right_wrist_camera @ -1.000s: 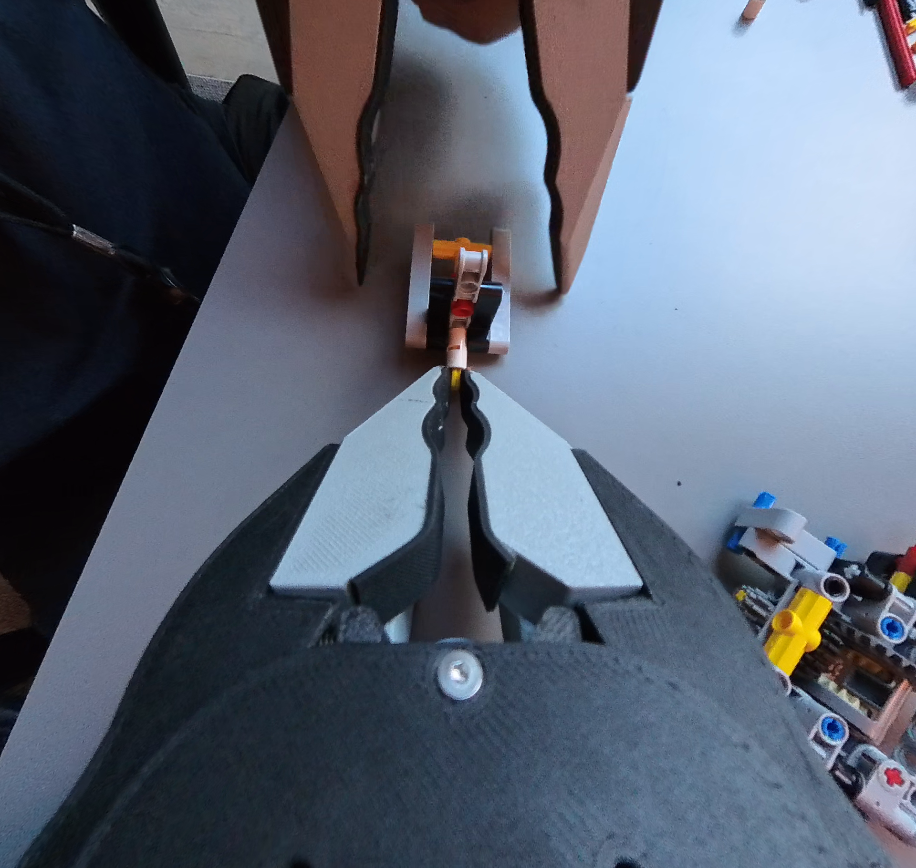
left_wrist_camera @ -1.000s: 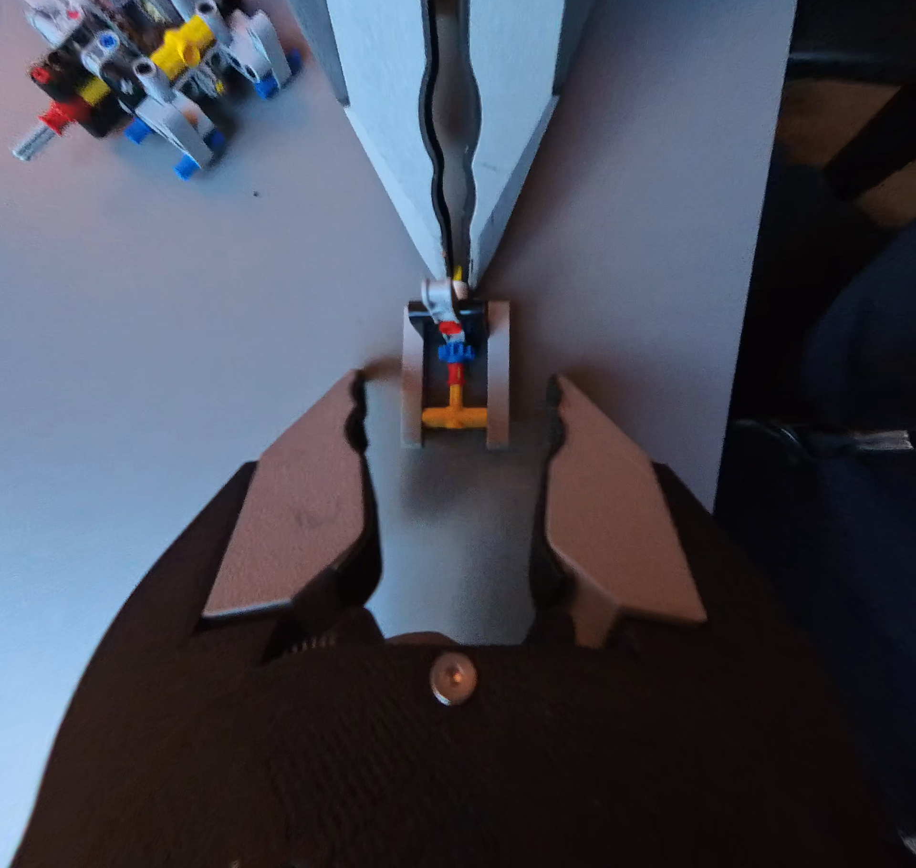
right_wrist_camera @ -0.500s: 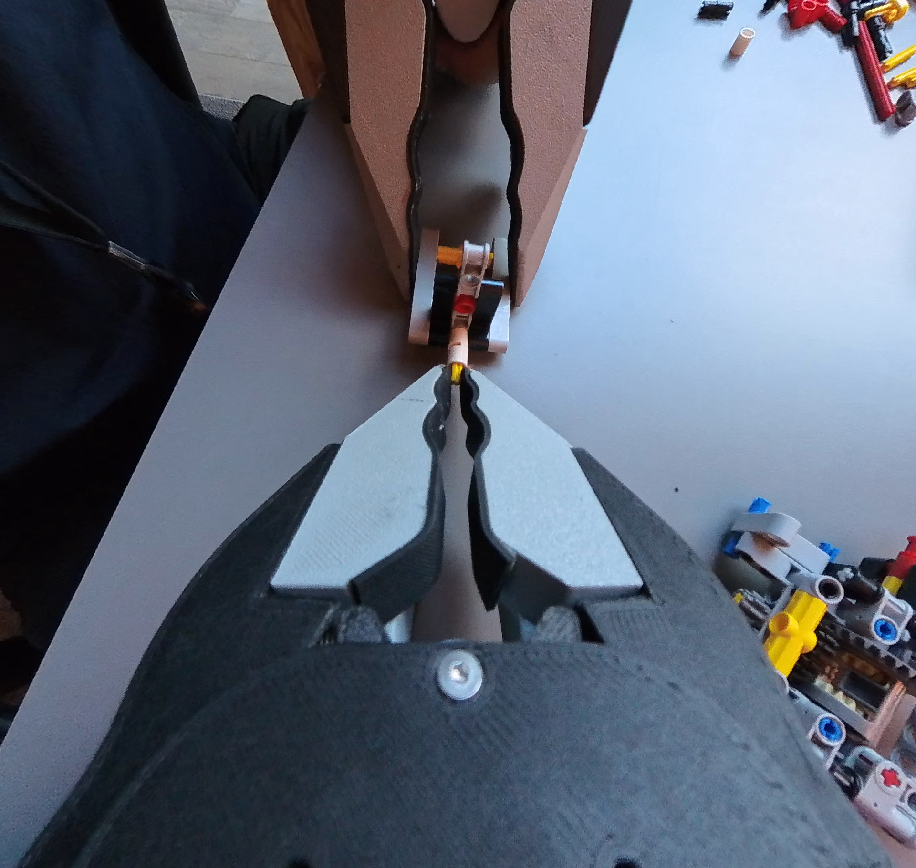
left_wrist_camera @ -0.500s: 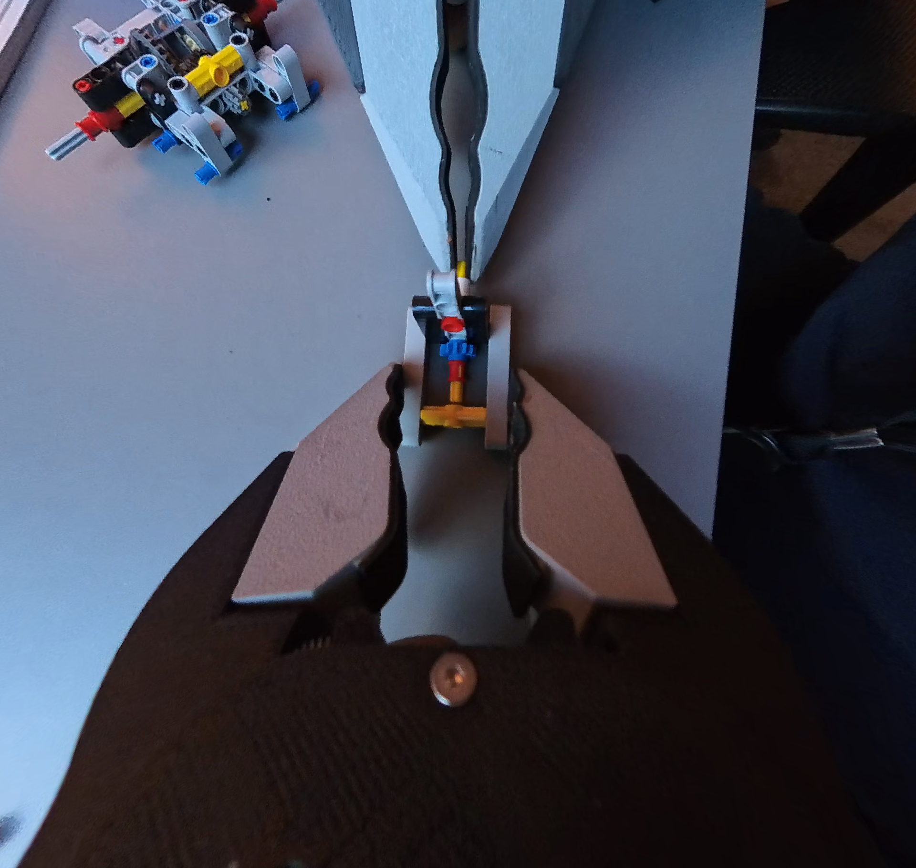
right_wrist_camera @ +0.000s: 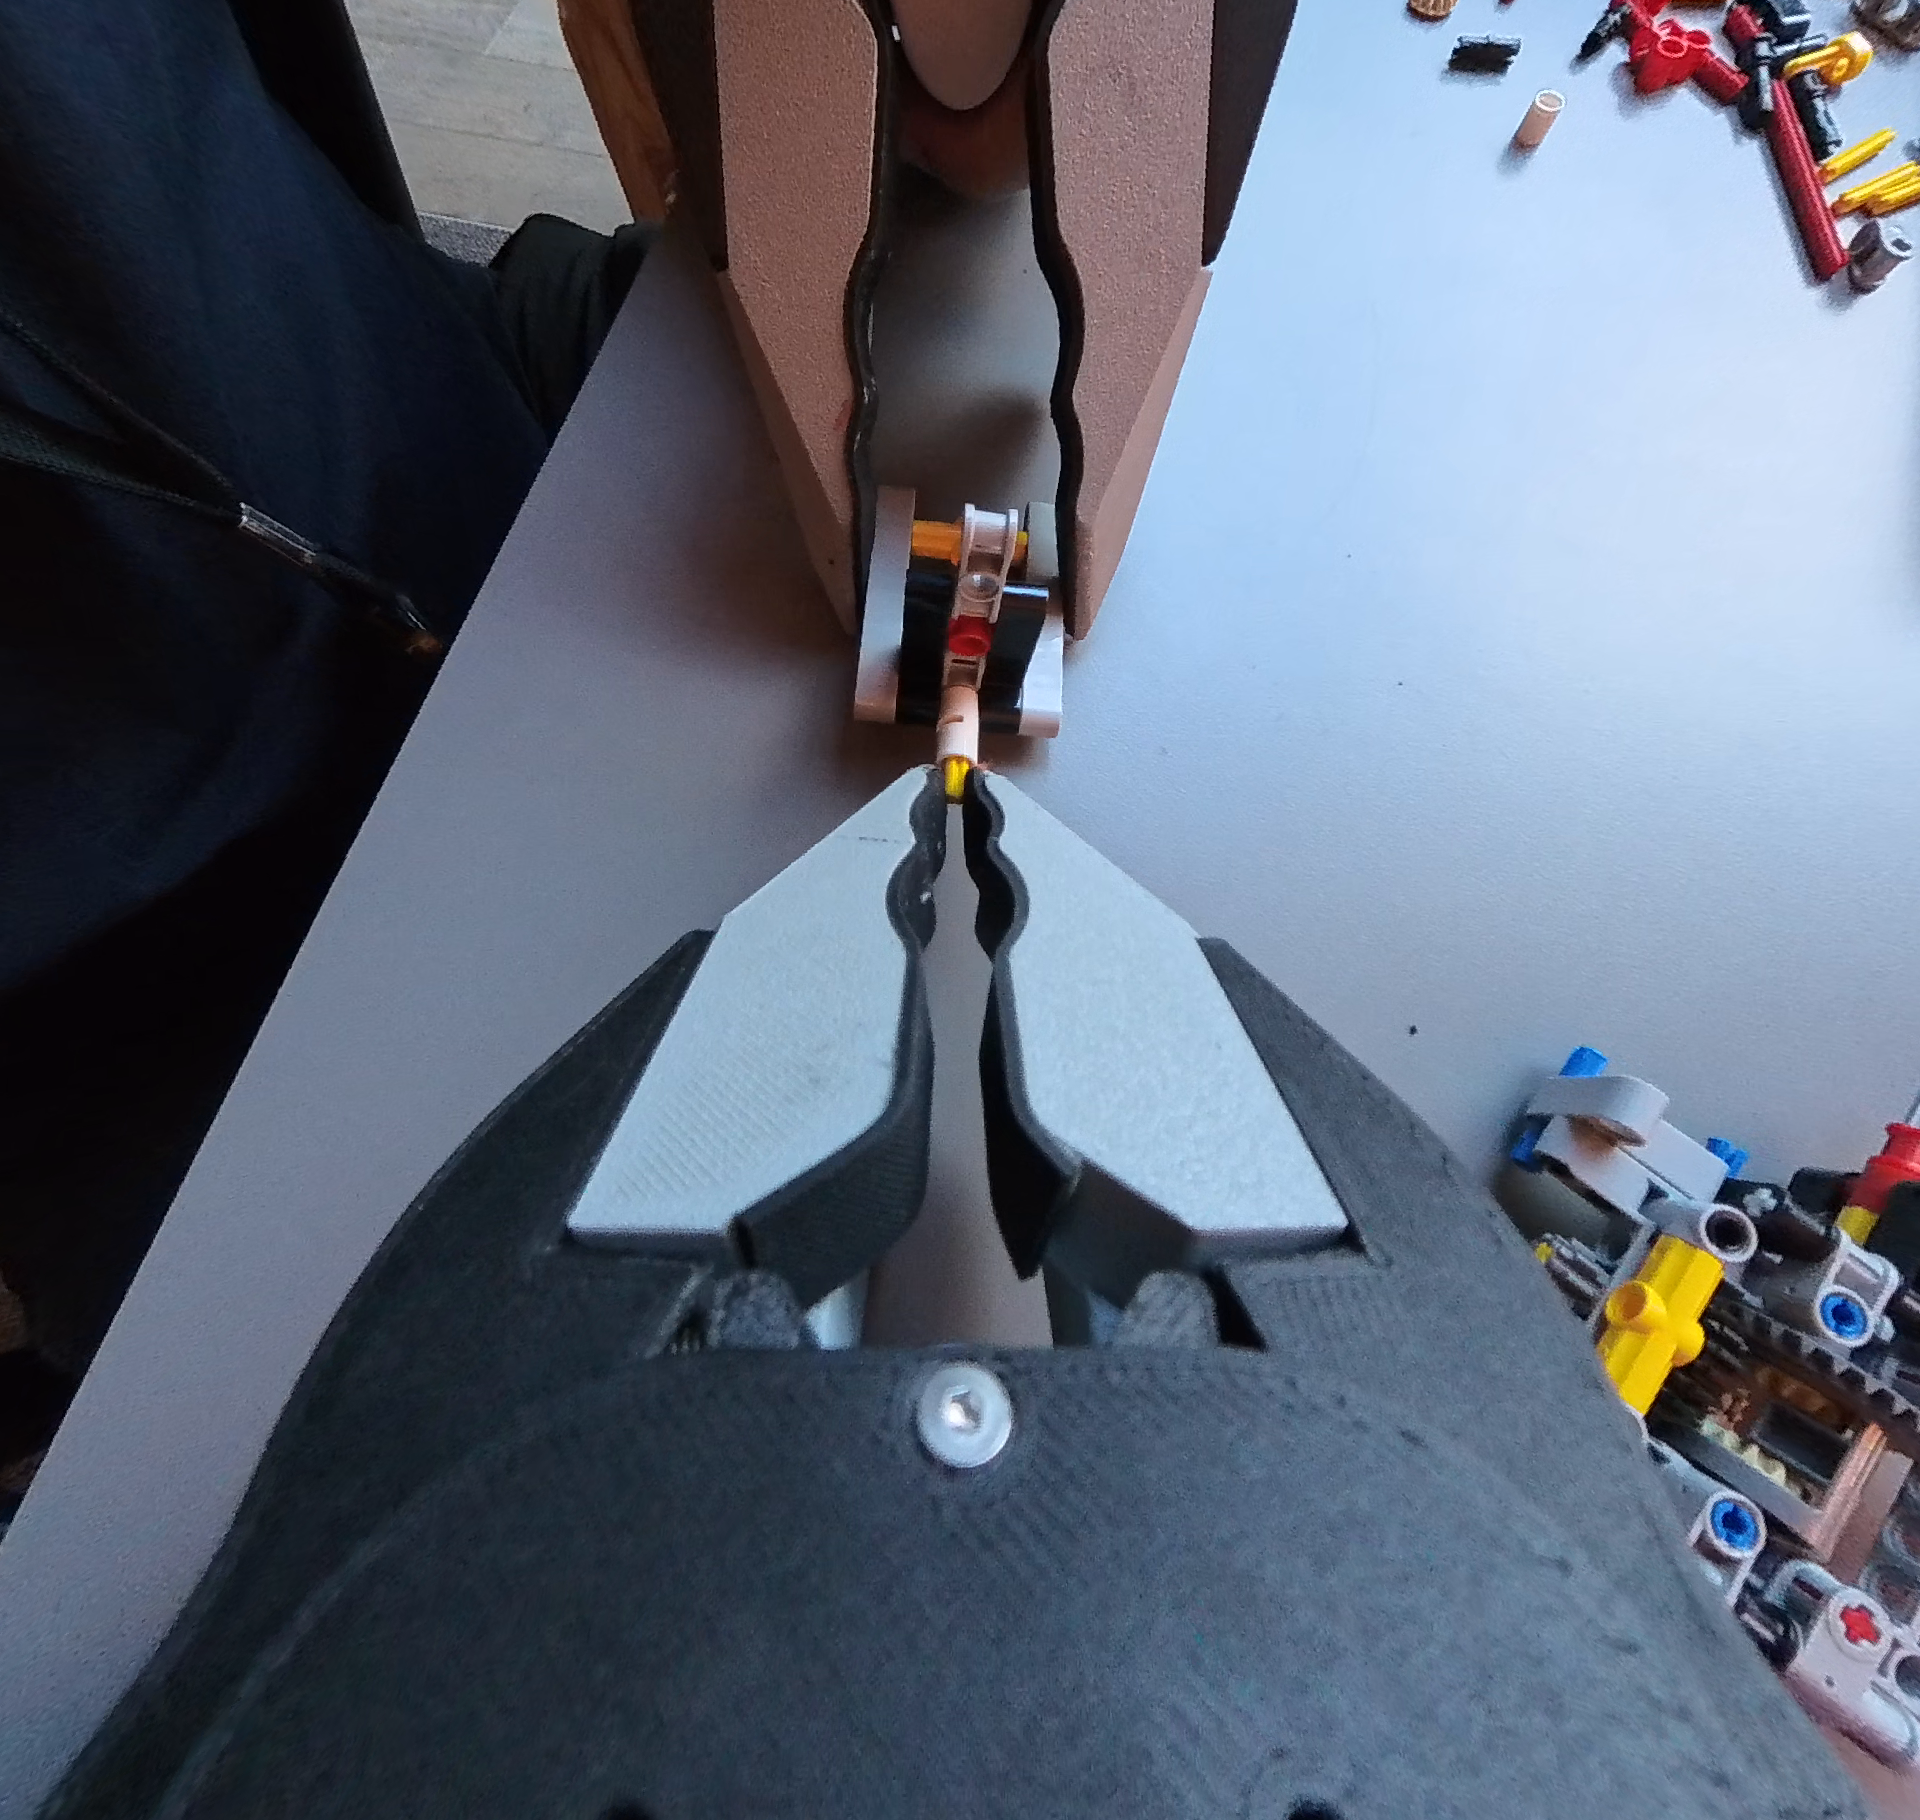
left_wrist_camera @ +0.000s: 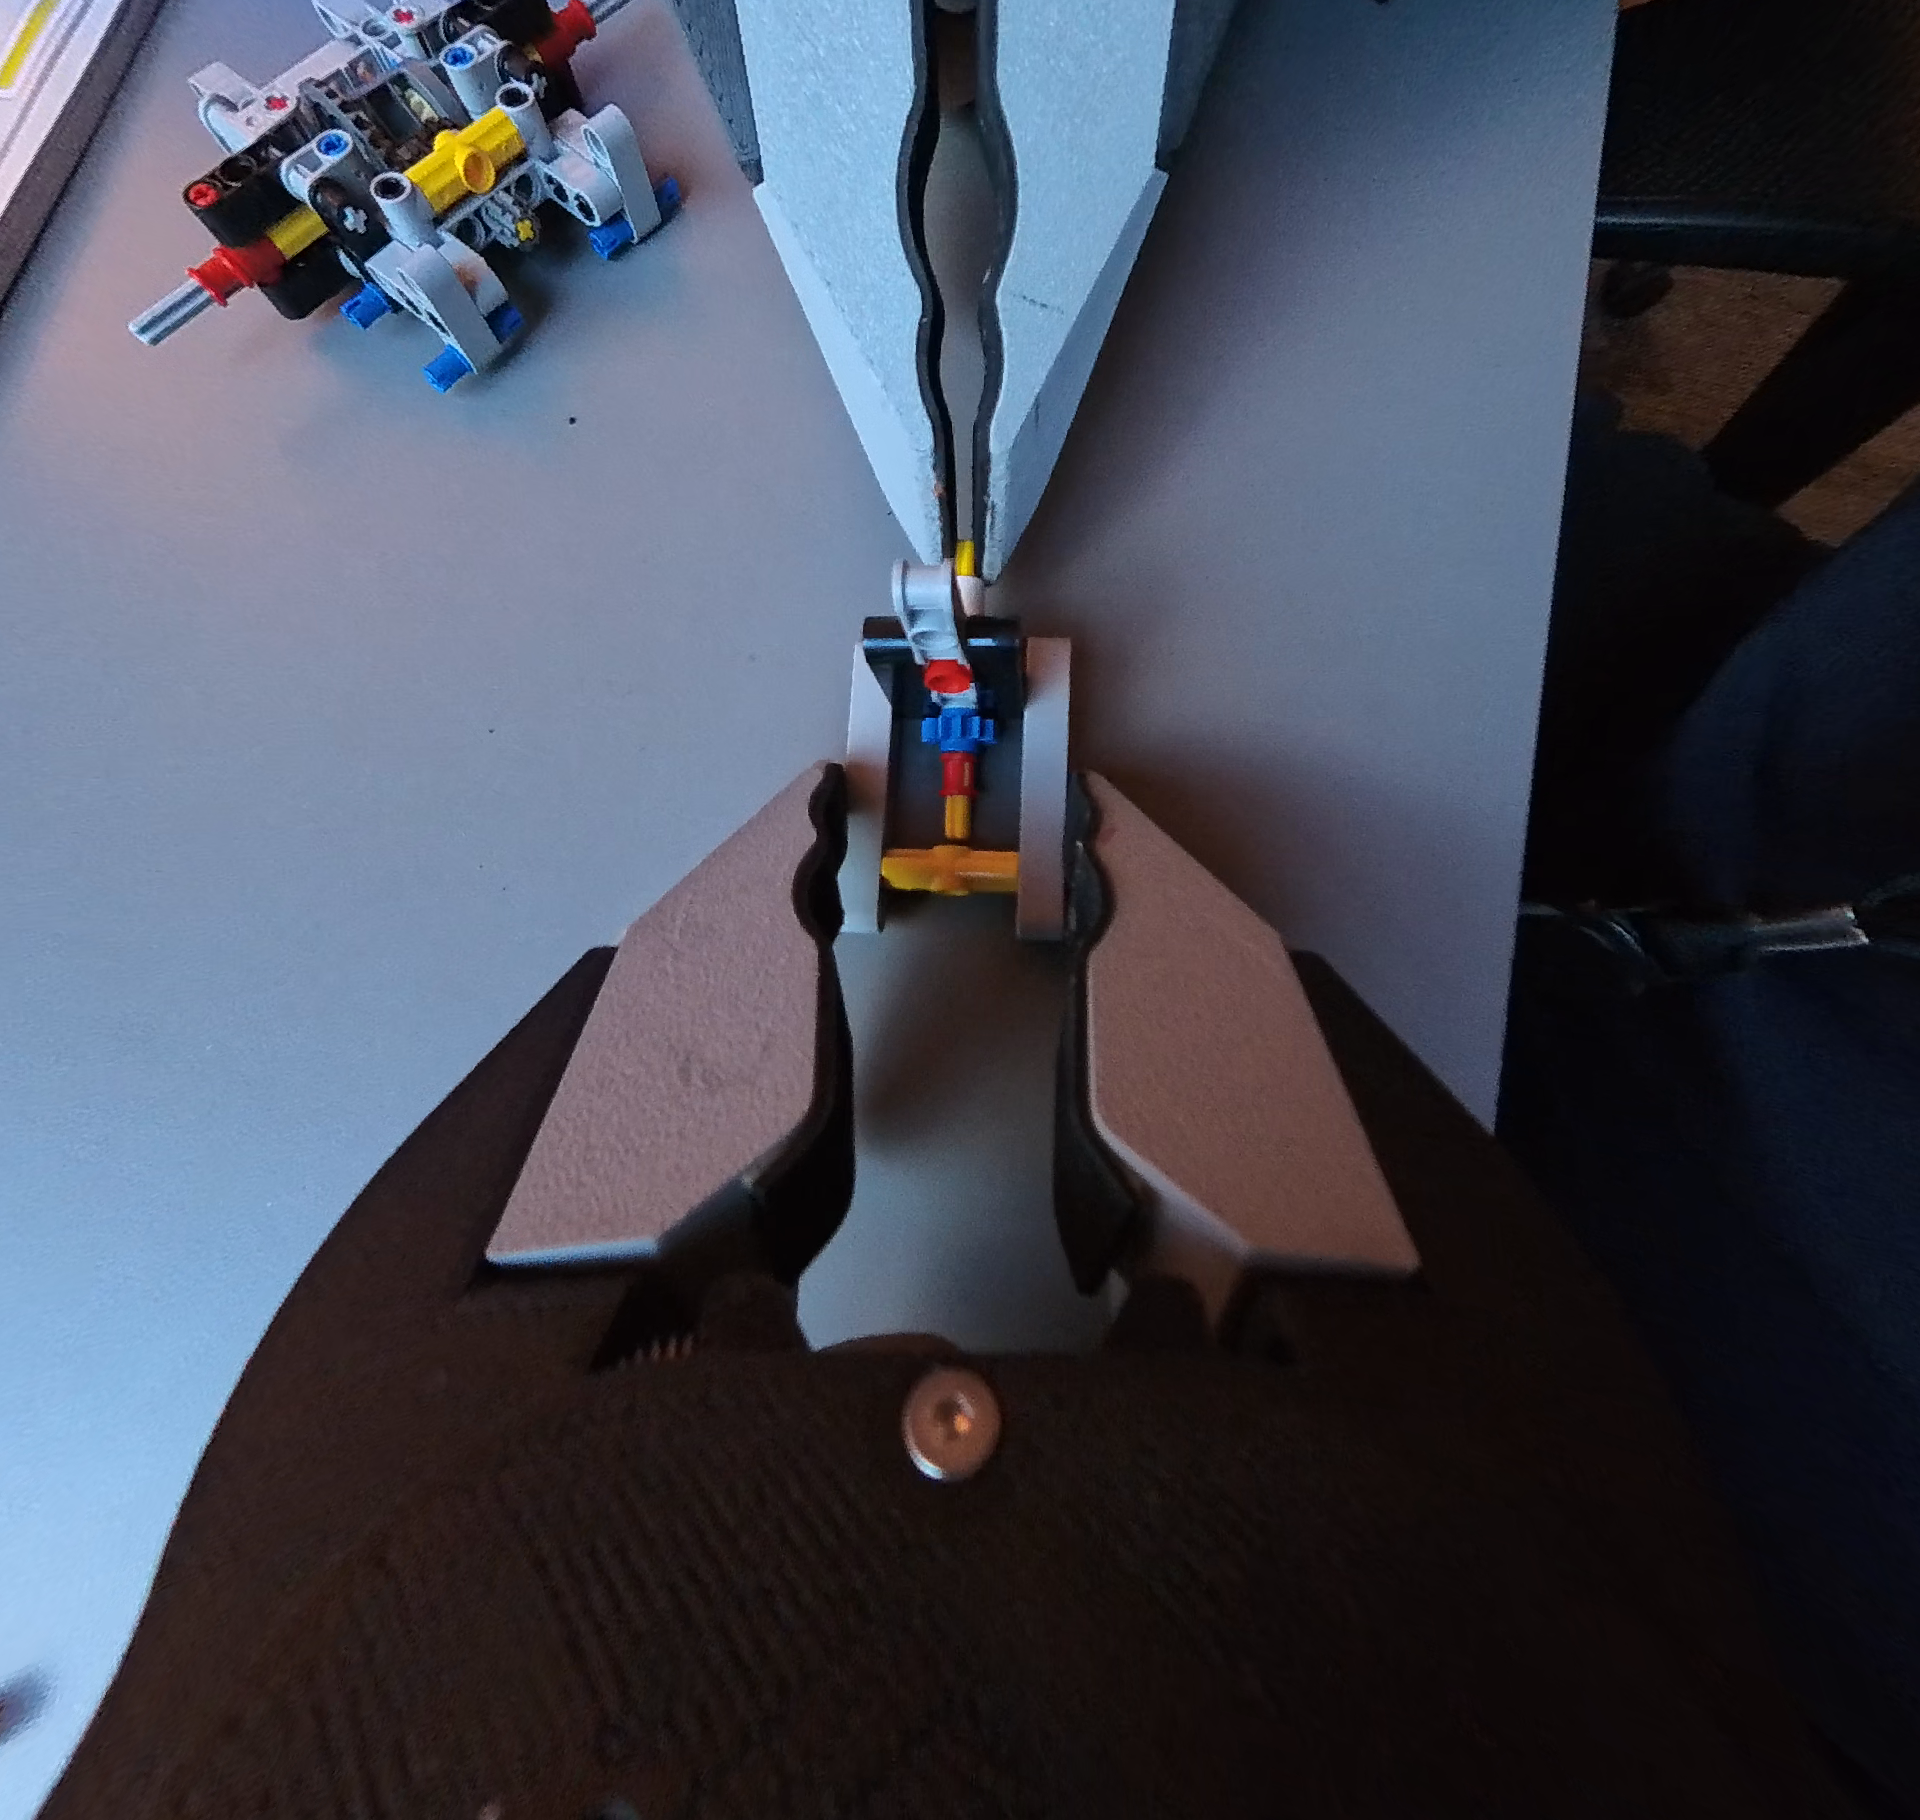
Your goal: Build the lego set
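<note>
- The left tool (left_wrist_camera: 956, 835) sits low on the grey desk (left_wrist_camera: 364, 731), its two brown fingers (left_wrist_camera: 727, 939) set moderately apart on either side of a small brick assembly (left_wrist_camera: 951, 783). Each finger lies flat against one of the assembly's grey side beams, so it reads as clamped across the frame, which stands on the desk near the edge.
- Inside that frame a shaft carries a blue gear (left_wrist_camera: 958, 728), a red bush and a yellow cross-piece (left_wrist_camera: 948, 869); a white lift-arm (left_wrist_camera: 928, 612) stands at the far end.
- The right tool (right_wrist_camera: 951, 791) comes from the opposite side with its grey fingers (right_wrist_camera: 821, 991) nearly together, the tips pinching the yellow end of the axle (right_wrist_camera: 953, 783) that sticks out past a tan sleeve (right_wrist_camera: 958, 716).
- As a judgement, one tool steadies the frame while the other works the axle along its own line; that calls for keeping both tools aligned.
- To one side lie a larger built model (left_wrist_camera: 416, 170) and, farther off, loose parts (right_wrist_camera: 1714, 35).
</note>
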Tool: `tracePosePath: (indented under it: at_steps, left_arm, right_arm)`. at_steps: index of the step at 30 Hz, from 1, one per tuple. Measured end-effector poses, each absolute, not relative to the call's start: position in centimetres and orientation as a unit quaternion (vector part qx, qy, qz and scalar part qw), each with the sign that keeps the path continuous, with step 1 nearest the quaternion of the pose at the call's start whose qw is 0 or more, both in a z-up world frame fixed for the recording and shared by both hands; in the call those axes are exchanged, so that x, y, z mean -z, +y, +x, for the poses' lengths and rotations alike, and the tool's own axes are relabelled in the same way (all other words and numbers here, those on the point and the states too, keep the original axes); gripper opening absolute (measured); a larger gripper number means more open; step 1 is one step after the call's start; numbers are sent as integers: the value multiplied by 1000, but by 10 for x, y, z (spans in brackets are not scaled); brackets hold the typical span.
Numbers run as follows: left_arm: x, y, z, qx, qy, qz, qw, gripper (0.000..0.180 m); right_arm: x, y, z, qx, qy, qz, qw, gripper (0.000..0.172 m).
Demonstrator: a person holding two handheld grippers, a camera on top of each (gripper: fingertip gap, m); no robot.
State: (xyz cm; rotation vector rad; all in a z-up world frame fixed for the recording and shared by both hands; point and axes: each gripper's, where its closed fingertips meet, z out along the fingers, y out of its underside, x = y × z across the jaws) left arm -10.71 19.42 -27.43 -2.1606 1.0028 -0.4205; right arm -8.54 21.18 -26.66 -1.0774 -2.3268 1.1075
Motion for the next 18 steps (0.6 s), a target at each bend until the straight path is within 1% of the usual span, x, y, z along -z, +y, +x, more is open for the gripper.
tracePosePath:
  at_steps: [18]
  left_arm:
    - [274,194,-108,161,386,-834,359,41]
  right_arm:
    - [266,212,-85,-393,-819,-378,177,1]
